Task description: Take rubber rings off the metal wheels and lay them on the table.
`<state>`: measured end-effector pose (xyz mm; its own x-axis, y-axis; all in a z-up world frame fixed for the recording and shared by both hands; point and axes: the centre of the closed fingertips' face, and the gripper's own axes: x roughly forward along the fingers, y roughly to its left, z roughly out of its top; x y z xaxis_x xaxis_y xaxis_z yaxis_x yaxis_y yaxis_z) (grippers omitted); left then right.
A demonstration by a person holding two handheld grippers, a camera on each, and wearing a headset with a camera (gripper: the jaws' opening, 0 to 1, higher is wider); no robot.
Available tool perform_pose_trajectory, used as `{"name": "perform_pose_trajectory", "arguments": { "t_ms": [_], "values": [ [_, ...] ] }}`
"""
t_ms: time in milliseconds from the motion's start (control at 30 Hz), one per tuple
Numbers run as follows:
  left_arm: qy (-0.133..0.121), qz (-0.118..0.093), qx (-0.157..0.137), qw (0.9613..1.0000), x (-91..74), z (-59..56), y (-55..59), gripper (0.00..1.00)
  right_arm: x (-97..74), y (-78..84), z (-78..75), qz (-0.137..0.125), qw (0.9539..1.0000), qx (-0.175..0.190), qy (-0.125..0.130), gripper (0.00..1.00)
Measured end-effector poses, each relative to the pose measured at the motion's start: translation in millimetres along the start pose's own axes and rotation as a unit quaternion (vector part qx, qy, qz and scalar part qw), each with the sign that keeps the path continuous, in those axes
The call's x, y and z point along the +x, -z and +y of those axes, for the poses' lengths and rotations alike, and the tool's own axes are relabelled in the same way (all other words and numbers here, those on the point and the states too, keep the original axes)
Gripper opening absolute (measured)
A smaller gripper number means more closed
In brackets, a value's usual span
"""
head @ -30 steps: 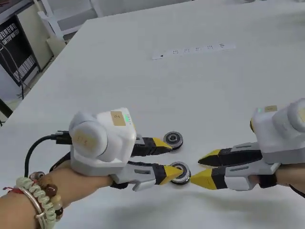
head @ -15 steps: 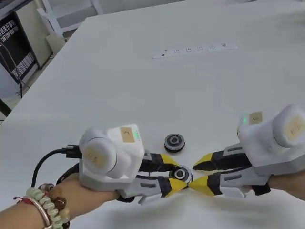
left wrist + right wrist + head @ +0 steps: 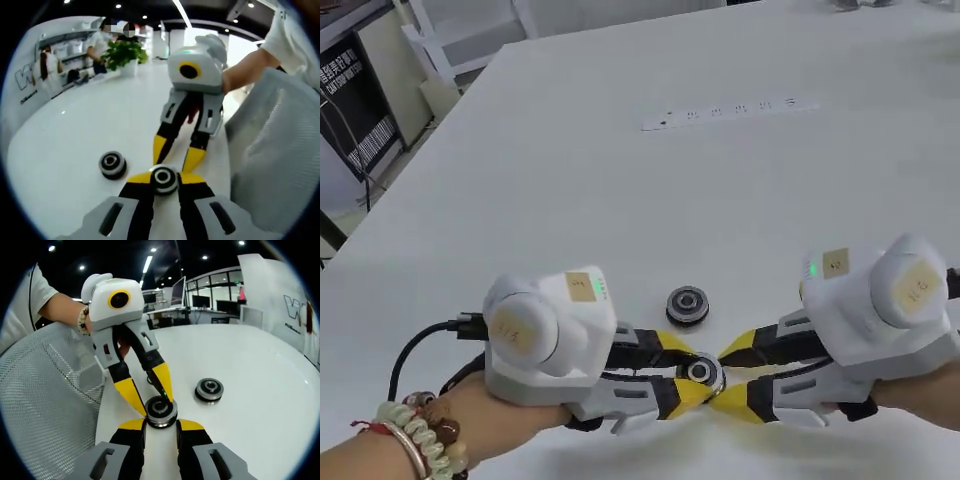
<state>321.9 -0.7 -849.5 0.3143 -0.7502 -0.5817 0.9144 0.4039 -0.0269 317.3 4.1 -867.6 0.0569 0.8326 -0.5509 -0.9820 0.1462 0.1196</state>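
A metal wheel with a black rubber ring hangs just above the white table, with my left gripper shut on it from the left. My right gripper comes in from the right, open about a wheel's width, its yellow fingertips flanking the same wheel. In the left gripper view the held wheel sits between my own jaws, the right gripper facing it. The right gripper view has that wheel just ahead of my jaw tips. A second ringed wheel lies flat on the table beyond.
A white power strip lies far back on the table. White shelving and a dark sign stand off the table's left edge. The second wheel lies close to the grippers.
My right gripper has moved left until its tips reach the wheel held by the left gripper. Both grippers have drifted slightly toward the near edge. The second wheel has stayed put.
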Motion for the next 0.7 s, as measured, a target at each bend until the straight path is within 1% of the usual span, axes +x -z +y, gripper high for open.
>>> {"name": "perform_pose_trajectory", "arguments": {
  "t_ms": [67,133,167,433,467,700],
  "values": [
    [-0.005,-0.001,-0.005,1.0000,0.1,2.4,-0.1,0.17,0.1,-0.2,0.6,-0.001,1.0000,-0.001,0.000,0.21],
    [-0.012,0.002,-0.003,0.9999,-0.1,5.2,0.6,0.15,-0.2,-0.1,0.8,-0.001,1.0000,-0.003,0.000,0.21],
    [-0.007,-0.001,0.001,1.0000,-0.8,3.5,0.8,0.15,-0.5,-0.1,0.7,-0.001,1.0000,-0.004,0.000,0.21],
    [-0.008,-0.004,0.006,0.9999,-1.5,3.6,1.0,0.15,-1.3,-0.4,0.3,-0.004,1.0000,0.001,0.002,0.19],
    [-0.008,-0.004,0.005,0.9999,-1.7,3.7,1.1,0.15,-2.1,0.7,-0.3,0.001,1.0000,-0.005,0.003,0.18],
    [-0.008,-0.004,0.008,0.9999,-1.5,3.4,0.8,0.15,-5.0,3.4,-0.7,0.006,0.9999,-0.008,0.005,0.11]
  ]
}}
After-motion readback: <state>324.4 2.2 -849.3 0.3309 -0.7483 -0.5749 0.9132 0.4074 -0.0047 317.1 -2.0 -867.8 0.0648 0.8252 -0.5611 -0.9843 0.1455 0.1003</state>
